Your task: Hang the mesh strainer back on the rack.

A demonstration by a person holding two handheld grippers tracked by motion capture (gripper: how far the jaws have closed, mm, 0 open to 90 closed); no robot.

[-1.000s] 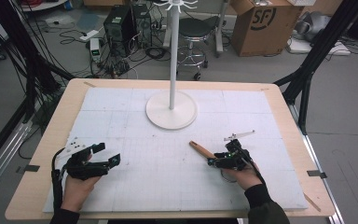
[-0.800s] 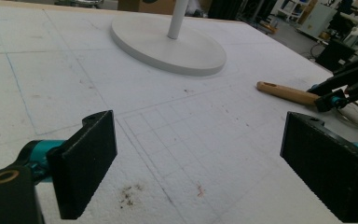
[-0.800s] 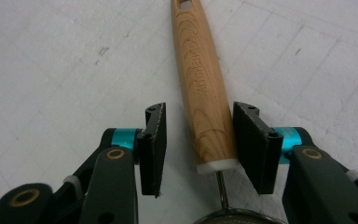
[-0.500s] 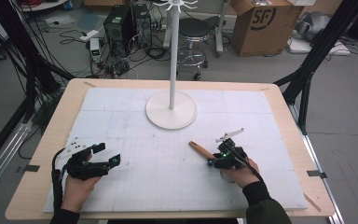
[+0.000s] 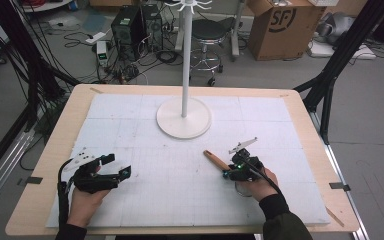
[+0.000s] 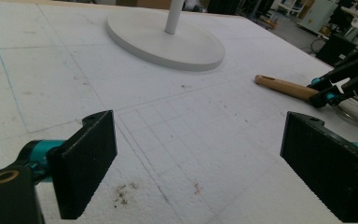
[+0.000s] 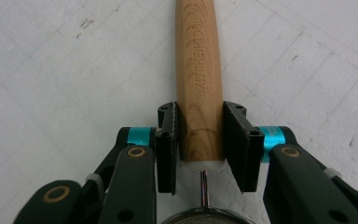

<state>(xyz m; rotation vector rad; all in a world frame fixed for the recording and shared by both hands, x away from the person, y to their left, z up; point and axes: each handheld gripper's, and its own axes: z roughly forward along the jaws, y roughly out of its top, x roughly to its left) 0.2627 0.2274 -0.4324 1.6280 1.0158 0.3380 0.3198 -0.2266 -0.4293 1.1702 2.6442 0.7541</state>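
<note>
The right gripper (image 7: 200, 149) pinches the wooden handle (image 7: 199, 79), its long axis pointing straight ahead.

A white stand (image 5: 184, 117) rises near the table's (image 5: 50, 150) far edge. The left gripper (image 5: 111, 167) rests near the near-left corner, jaws apart. Right of centre, the right gripper (image 5: 230, 168) meets a wooden handle (image 5: 215, 159) lying flat

Grey floor (image 5: 280, 75) – cable tangle (image 5: 145, 60), computer tower (image 5: 125, 27), stool (image 5: 210, 30), cardboard box (image 5: 280, 22).
</note>
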